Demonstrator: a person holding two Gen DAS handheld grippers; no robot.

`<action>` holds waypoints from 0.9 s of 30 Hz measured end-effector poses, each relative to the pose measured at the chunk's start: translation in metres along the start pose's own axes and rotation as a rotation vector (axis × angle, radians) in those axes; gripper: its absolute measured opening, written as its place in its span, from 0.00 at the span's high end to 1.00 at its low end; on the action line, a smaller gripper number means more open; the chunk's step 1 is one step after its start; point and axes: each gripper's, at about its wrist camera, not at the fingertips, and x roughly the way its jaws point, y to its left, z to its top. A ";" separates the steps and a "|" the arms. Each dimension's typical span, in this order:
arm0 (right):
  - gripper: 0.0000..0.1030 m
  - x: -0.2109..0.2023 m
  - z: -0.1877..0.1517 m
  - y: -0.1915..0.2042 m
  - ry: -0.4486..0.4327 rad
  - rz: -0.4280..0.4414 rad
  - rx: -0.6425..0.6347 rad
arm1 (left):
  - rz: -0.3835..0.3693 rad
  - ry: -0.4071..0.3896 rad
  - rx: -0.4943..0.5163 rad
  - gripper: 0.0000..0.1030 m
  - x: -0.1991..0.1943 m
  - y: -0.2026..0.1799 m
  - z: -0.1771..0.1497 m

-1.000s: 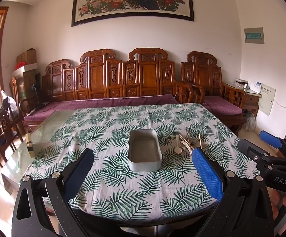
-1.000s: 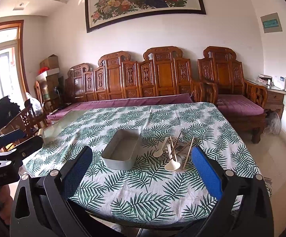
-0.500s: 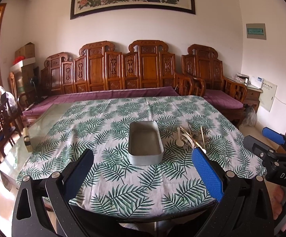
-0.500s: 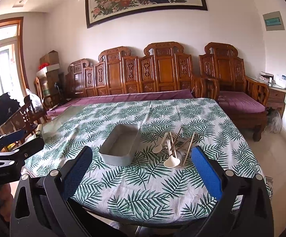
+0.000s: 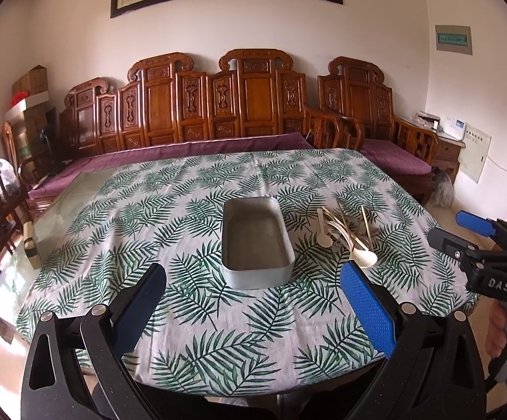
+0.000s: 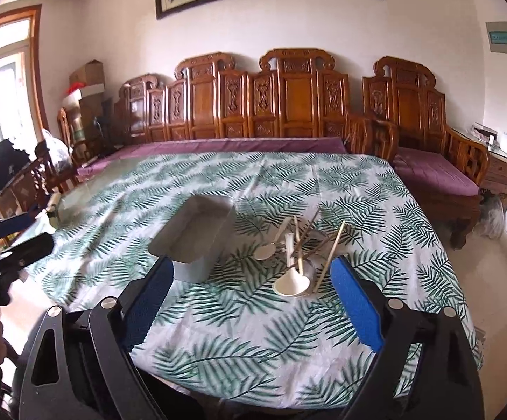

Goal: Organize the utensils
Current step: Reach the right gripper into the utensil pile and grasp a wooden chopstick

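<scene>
Two hand-held grippers have come down toward the table (image 5: 89,273): your left hand-held gripper (image 5: 253,301) stands wide and empty before the tin (image 5: 255,241), while your right hand-held gripper (image 6: 251,292), also empty, has just narrowed slightly, lined up on the utensils (image 6: 297,257). Those lie heaped just right of the tin, none inside yet. Crossed chopsticks overlap the spoons, complicating a clean pick. Beyond stands a carved bench (image 5: 218,105).

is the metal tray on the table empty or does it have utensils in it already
Empty. The tray shows only its bare grey floor, and the spoons and chopsticks lie heaped on the tablecloth beside it.
</scene>
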 end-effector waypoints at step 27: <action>0.62 0.213 -0.019 -0.118 0.359 -0.010 0.057 | -0.153 0.179 0.091 0.06 0.133 -0.042 0.012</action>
